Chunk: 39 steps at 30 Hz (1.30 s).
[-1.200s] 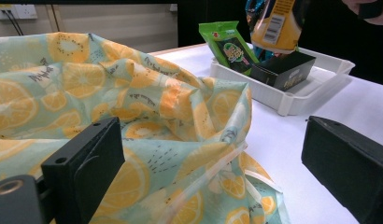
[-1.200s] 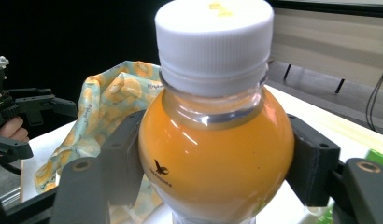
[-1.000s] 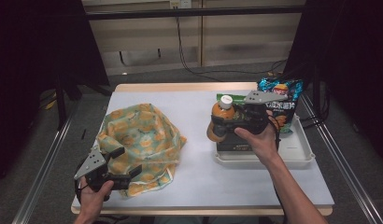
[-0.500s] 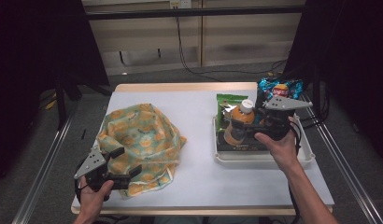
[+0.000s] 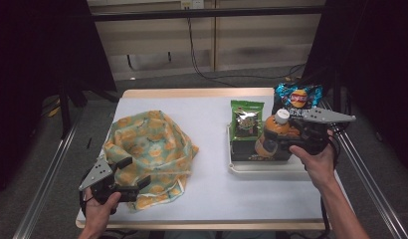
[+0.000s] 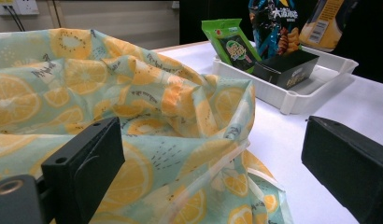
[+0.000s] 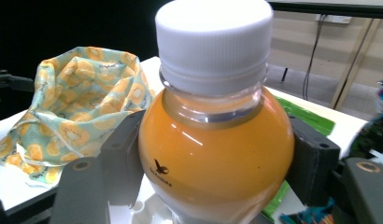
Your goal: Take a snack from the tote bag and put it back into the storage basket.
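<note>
High view is showing me carrying the juice bottle (image 5: 272,134), pinched between my right gripper (image 5: 286,135) jaws, over the white tray (image 5: 264,167), not yet set down, while my left gripper (image 5: 137,184) is hovering spread at the citrus-print bag (image 5: 150,144).

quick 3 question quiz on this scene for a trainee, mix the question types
1. True or false: the right gripper has its jaws closed on the orange juice bottle.
2. Multiple choice: what lies between the open jaws of the left gripper? A) a blue snack bag B) the orange-print cloth bag C) a white cap
3. Fill the gap: the green snack packet leans in the white ____.

Key: 1 true; 2 B; 3 tray
</note>
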### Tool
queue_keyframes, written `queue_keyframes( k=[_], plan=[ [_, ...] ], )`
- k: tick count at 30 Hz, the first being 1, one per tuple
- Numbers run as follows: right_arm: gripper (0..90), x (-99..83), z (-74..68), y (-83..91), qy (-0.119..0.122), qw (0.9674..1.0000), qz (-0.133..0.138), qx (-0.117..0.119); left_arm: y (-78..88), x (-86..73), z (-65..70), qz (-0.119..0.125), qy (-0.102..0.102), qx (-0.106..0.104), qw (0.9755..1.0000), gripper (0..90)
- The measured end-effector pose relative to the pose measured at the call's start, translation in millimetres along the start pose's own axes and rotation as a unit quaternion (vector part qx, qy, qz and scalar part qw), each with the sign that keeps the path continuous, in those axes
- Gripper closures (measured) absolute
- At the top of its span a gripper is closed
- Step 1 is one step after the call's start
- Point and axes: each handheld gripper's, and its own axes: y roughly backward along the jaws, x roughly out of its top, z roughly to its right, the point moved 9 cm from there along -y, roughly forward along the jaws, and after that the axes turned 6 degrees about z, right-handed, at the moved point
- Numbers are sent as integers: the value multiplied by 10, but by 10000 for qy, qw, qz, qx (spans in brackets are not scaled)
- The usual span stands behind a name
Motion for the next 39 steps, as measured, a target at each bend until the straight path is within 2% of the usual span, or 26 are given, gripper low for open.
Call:
queue_keyframes(
  k=[5,14,15,19,29,39],
  plan=[
    [311,-35,72,93,33,10000,-29,-74,3,1,-5,14,25,21,10000,55],
    [311,-123,230,270,-79,9996,-2,-277,1,-8,-14,-13,28,14,10000,55],
    [311,-131,251,293,-78,9994,-8,-329,-5,-5,-8,19,34,-48,10000,55],
    [311,-172,329,382,-126,9991,22,-404,-4,-11,-13,-12,31,9,10000,55],
    [311,-287,570,574,-164,9974,-81,-701,-3,-10,-21,-12,38,24,10000,55],
    [311,-383,851,728,-277,9940,-185,-1039,-5,-11,-27,-18,39,23,10000,55]
  ],
)
